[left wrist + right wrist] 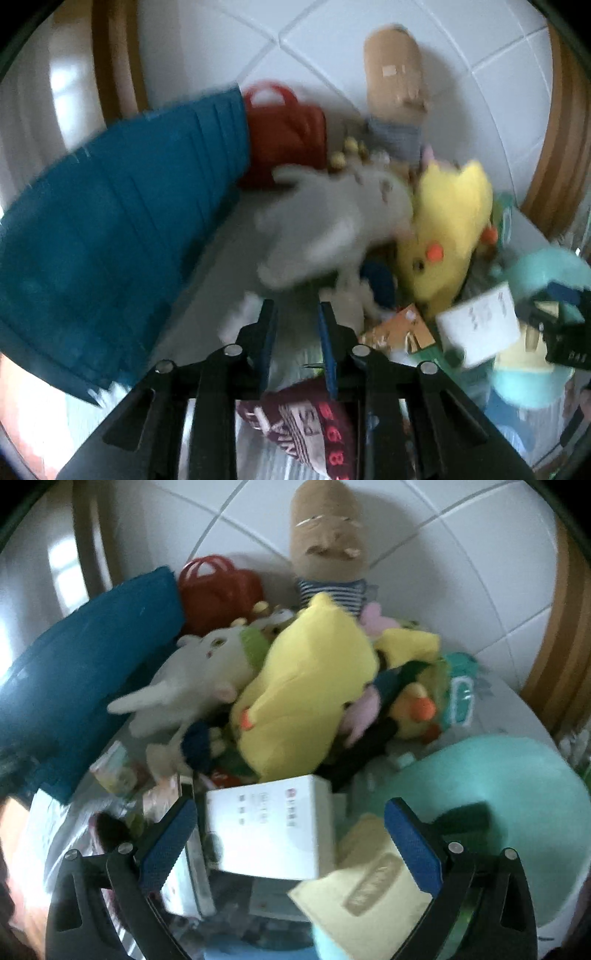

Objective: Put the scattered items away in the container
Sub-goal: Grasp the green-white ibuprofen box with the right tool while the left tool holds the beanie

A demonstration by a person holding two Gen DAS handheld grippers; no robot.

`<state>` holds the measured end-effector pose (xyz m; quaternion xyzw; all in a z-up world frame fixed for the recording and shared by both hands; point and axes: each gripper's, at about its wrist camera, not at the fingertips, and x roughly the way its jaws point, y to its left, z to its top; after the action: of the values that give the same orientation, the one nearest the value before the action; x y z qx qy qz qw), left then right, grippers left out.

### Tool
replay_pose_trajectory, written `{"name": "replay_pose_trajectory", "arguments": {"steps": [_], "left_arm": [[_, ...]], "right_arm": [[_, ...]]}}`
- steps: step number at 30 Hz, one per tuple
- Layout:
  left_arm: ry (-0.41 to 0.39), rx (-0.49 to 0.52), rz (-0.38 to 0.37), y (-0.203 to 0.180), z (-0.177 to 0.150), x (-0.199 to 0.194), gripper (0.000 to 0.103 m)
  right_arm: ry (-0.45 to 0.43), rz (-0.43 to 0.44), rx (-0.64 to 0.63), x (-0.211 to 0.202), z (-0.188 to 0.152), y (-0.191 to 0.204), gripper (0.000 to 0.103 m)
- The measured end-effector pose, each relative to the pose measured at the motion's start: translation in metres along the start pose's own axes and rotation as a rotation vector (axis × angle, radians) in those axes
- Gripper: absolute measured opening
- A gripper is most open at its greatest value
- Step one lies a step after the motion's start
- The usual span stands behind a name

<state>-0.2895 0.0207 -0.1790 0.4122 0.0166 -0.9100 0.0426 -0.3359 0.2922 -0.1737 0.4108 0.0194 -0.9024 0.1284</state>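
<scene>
White box lying flat between right gripper spread jaws.

Both our wrist views look steeply down, close over one heap on the white tiled floor. Both share the big yellow plush toy, the teal fabric lid and the brown stuffed doll.

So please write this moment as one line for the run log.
left hand-held gripper: narrow gap, empty | right hand-held gripper: open around white box | yellow plush: on toy pile | view: blurred
</scene>
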Motion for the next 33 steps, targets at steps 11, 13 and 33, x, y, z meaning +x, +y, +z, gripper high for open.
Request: {"name": "replay_pose_trajectory", "arguments": {"steps": [11,13,33], "left_arm": [[0.220,-0.079,-0.073,0.022,-0.069,0.047,0.061],[0.239,-0.112,-0.093,0.024,-0.079,0.047,0.061],[0.332,-0.169,-0.069,-0.026,-0.151,0.070,0.058]], "right_arm": [[0.101,0.106,-0.086,0.025,-0.035,0.061,0.103],[0.112,0.111,-0.100,0.026,-0.044,0.070,0.103],[0.204,0.150,-0.160,0.038,-0.097,0.051,0.103]]}}
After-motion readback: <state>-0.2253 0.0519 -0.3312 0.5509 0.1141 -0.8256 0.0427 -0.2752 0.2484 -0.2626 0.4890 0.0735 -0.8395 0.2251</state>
